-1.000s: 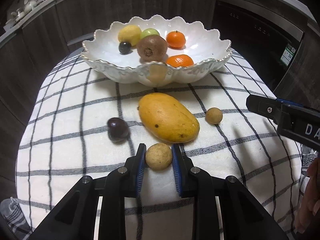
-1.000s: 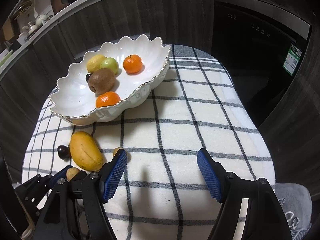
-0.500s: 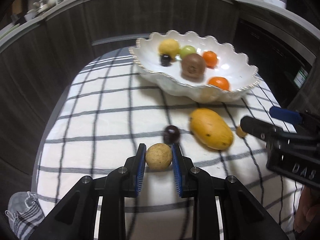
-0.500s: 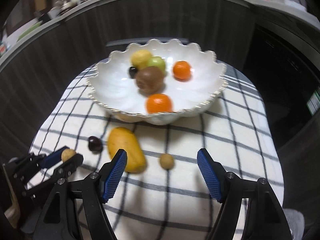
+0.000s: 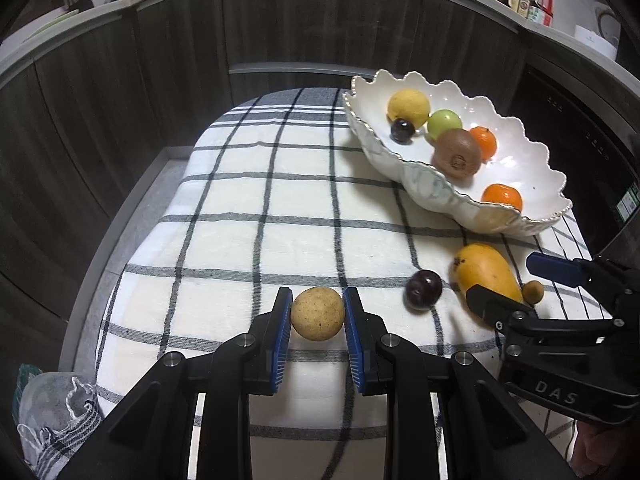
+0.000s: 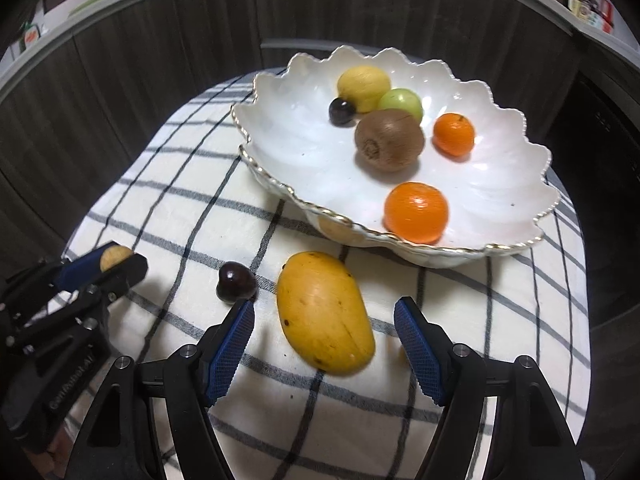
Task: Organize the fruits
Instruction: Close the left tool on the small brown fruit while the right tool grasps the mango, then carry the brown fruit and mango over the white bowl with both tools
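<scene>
My left gripper [image 5: 316, 312] is shut on a small tan round fruit [image 5: 317, 313], held just above the checked cloth; in the right wrist view the same gripper [image 6: 108, 260] and tan fruit [image 6: 114, 256] are at the left. My right gripper [image 6: 324, 320] is open, its blue pads standing either side of the yellow mango [image 6: 324, 316] without touching it. A dark plum [image 6: 236, 280] lies left of the mango. The white scalloped bowl [image 6: 280, 184] behind holds a kiwi [image 6: 390, 140], two oranges, a yellow fruit, a green fruit and a plum.
A small brown fruit [image 5: 533, 291] lies right of the mango [image 5: 486, 270], beside my right gripper [image 5: 506, 280]. The checked cloth [image 5: 280, 200] covers a small table ringed by dark cabinets. A crumpled cloth [image 5: 52, 412] hangs at the near left corner.
My left gripper has carried the tan fruit leftward, away from the mango and plum. My right gripper has swung left from bare cloth to straddle the mango. Both stayed as wide as before.
</scene>
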### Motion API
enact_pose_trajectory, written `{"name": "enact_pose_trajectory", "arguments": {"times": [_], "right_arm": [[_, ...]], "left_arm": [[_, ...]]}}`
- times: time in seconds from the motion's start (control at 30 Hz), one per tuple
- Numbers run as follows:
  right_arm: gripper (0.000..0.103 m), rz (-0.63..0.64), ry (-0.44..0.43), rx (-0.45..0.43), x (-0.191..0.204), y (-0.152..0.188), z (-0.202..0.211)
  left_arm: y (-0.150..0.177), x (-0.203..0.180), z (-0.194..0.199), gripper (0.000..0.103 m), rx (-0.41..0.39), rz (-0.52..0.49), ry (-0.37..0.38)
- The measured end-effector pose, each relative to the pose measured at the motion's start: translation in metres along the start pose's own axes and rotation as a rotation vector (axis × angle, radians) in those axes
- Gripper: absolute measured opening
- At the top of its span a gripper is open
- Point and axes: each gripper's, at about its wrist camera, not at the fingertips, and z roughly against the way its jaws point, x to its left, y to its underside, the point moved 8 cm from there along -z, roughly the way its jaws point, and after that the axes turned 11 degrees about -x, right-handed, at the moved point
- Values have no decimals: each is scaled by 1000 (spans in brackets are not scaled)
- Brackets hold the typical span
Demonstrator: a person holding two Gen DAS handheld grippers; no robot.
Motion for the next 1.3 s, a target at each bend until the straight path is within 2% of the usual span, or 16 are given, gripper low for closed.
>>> {"name": "enact_pose_trajectory", "arguments": {"times": [0.2,0.27,0.33,0.4,0.43,0.63,1.3], "right_arm": [[72,5,20,60,-2,5,-19],[70,7,23,82,-2,9,-25],[63,5,20,100,-3,13,-29],[61,-4,13,96,-3,13,-31],[56,-2,7,93,-2,13,-31],[54,-1,20,82,-1,13,-26],[49,-78,-41,28,-4,15,15]], "left_arm": [[-1,3,-2,26,4,13,2],[-1,3,-3,26,7,15,4],[1,2,-4,26,11,14,4],[1,2,-3,26,11,15,4],[1,3,-3,26,11,16,4],[-1,4,-2,26,6,16,0],[-5,-15,8,26,-13,-21,30]]}}
